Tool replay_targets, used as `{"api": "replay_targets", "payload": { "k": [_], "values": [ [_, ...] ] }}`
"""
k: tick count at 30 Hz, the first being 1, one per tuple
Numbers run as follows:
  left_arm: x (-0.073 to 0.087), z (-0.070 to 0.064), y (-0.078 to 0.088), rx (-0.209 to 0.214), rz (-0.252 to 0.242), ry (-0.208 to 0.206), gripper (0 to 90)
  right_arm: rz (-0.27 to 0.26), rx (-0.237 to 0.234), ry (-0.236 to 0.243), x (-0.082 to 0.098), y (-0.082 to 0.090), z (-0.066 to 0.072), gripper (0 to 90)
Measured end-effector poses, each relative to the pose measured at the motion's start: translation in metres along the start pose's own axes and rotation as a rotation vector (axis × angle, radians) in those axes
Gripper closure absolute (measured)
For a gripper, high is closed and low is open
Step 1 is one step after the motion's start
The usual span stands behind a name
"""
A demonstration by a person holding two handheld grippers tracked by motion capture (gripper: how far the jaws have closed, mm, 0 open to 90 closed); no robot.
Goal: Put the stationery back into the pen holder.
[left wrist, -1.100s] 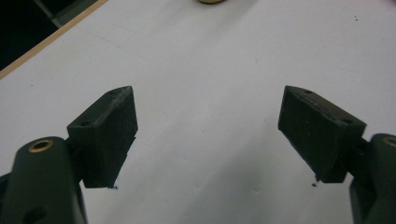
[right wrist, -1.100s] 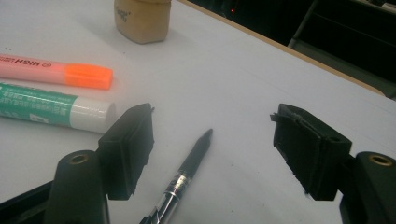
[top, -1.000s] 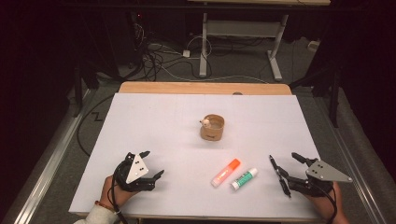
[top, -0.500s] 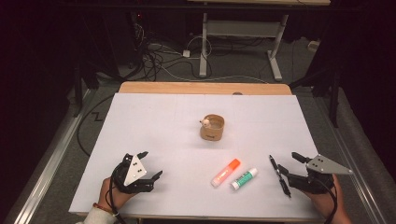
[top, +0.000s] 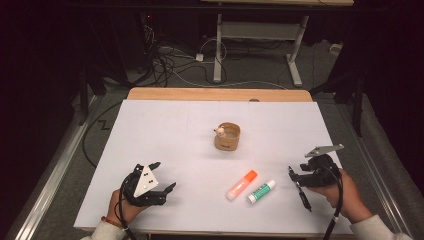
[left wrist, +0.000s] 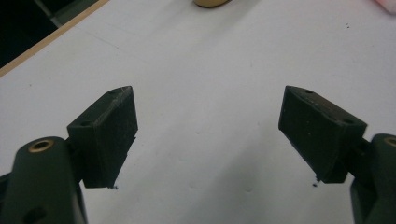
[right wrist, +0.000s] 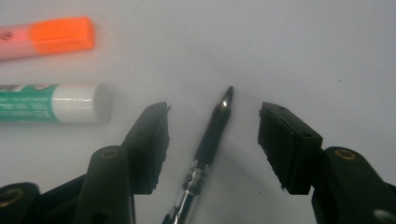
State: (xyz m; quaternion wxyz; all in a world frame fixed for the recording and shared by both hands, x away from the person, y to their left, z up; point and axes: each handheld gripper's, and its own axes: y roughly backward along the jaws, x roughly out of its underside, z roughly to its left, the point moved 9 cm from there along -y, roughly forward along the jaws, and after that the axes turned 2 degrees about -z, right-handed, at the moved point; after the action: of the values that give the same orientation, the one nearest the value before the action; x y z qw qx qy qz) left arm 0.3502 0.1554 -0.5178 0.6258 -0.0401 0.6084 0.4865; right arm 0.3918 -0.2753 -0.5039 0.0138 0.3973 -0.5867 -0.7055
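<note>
A black pen (right wrist: 212, 135) lay on the white tabletop (top: 165, 135), between the spread jaws of the right claw (right wrist: 214, 122), ungripped. Just beside it lay a green-labelled glue stick (top: 261, 191) and an orange marker (top: 241, 184). Farther off stood a small wooden cup (top: 227, 136). The left claw (top: 159, 176) rested released, well apart.

Black pen (right wrist: 212, 135) lies flat on the white table (top: 170, 130), near its right front edge, silver tip pointing away. Just left of it there's a white-and-green glue stick (top: 261, 191), then an orange-capped marker (top: 241, 184), both lying at a slant. Small wooden cup (top: 227, 137) stands upright mid-table.
</note>
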Motion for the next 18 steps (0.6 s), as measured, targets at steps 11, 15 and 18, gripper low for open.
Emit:
{"api": "replay_targets", "payload": {
  "k": [11,15,18],
  "values": [
    [-0.002,-0.001,0.002,0.018,-0.014,-0.008,18.8,0.245,0.051,-0.012,0.000,-0.022,-0.005,64.9],
    [-0.001,-0.002,0.002,0.022,-0.006,-0.012,18.8,0.278,0.054,-0.015,-0.002,-0.025,-0.007,67.1],
    [-0.001,-0.001,0.002,0.018,-0.005,-0.010,18.8,0.288,0.059,-0.013,-0.002,-0.026,-0.007,67.4]
  ]
}}
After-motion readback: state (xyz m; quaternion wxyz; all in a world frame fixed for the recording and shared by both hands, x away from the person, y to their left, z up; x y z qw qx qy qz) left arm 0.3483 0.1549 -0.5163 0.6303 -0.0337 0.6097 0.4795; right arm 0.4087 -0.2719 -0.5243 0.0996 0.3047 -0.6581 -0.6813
